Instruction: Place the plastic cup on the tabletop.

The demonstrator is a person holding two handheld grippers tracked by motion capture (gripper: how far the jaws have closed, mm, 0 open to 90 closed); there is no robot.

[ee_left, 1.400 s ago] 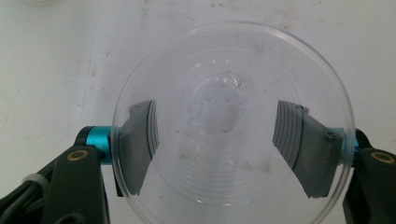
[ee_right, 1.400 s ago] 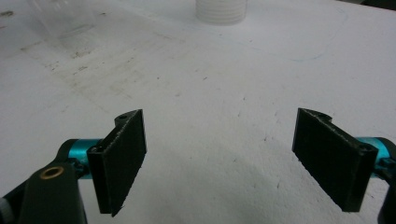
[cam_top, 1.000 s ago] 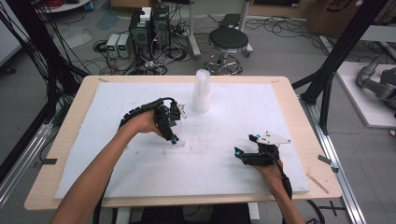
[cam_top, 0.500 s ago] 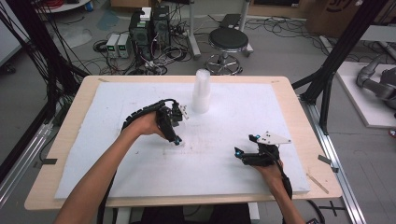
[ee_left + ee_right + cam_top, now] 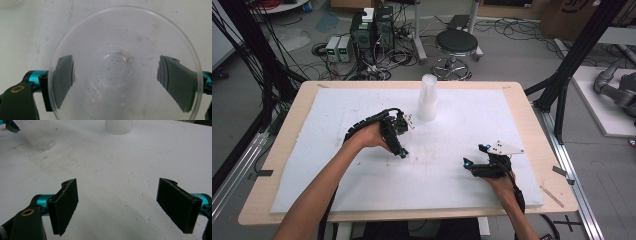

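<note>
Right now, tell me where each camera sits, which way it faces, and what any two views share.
High view: above the person's side, looking forward and down on the table; both forearms, the left tongs and right tongs show.
Left gripper view: rides the left tongs, looking down into a clear cup between its jaws.
Right gripper view: rides the right tongs, looking low across the table.
Shared: the cup stack shows in the high and right gripper views.

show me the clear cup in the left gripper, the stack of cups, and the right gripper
clear cup (image 5: 125,65), left gripper view, on its see-through bottom.
stack of cups (image 5: 428,100), high view, on its side wall.
right gripper (image 5: 117,203), right gripper view, midway between its fingertips.
</note>
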